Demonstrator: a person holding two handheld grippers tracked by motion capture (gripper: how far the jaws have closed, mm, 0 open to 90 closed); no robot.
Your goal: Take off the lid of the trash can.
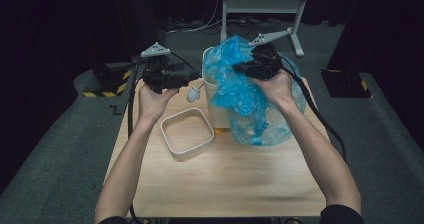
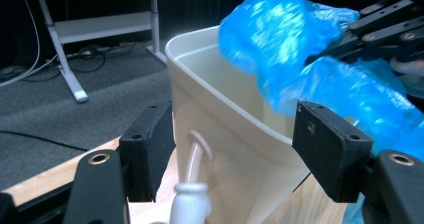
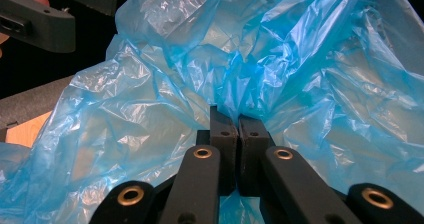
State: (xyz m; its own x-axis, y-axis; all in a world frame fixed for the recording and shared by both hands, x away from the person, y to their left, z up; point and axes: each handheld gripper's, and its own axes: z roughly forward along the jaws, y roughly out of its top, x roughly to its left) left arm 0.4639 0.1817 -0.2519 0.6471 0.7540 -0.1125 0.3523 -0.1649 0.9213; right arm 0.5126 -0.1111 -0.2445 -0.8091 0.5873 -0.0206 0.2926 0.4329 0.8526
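A tall cream bin [image 1: 220,115] stands at the back of the wooden table, with a crumpled blue plastic bag [image 1: 240,94] draped over its top and right side. My right gripper [image 1: 237,68] is above the bin, shut on a fold of the bag [image 3: 165,84]; its pads [image 3: 222,129] pinch the film in the right gripper view [image 3: 238,121]. My left gripper [image 1: 192,79] hovers left of the bin, open. In the left gripper view its jaws [image 2: 232,154] straddle the bin's near corner [image 2: 235,134] without touching, and a white knobbed handle [image 2: 190,199] hangs low between them.
A cream square ring frame [image 1: 187,133] lies flat on the table [image 1: 225,184] in front of the bin. A white stand [image 1: 262,6] is on the floor behind, and a yellow-black striped base [image 1: 107,86] sits off the table's left.
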